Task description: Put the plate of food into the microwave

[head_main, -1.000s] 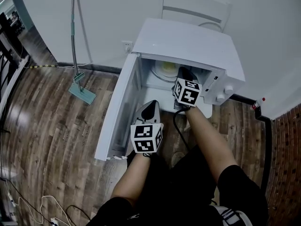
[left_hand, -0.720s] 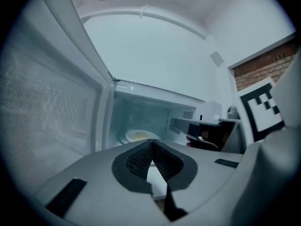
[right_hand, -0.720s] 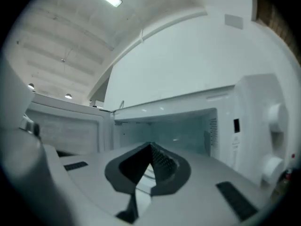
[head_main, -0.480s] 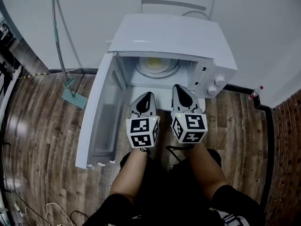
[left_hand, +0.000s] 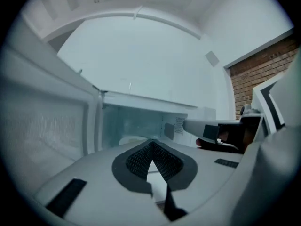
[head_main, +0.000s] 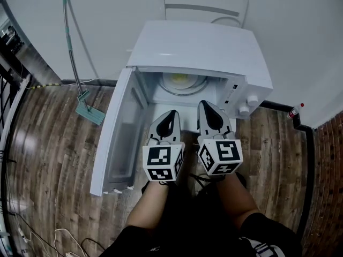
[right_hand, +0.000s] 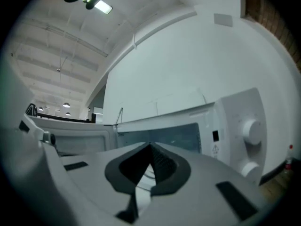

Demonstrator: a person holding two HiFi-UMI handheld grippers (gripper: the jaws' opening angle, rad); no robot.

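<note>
**Sitting inside: plate in the open microwave**

Resting on the turntable deep in the cavity is the plate of food, pale yellow contents showing in the head view. Around it is the white microwave, its door swung wide to the left and two knobs on the right-hand panel. Just in front of the opening, side by side, hover the left tool and the right tool, both pointing in. Each has its jaws pressed together with nothing between them, and neither touches the plate. Further out, a mop leans on the wall at left and a small bottle stands at right on the wooden floor.
</note>
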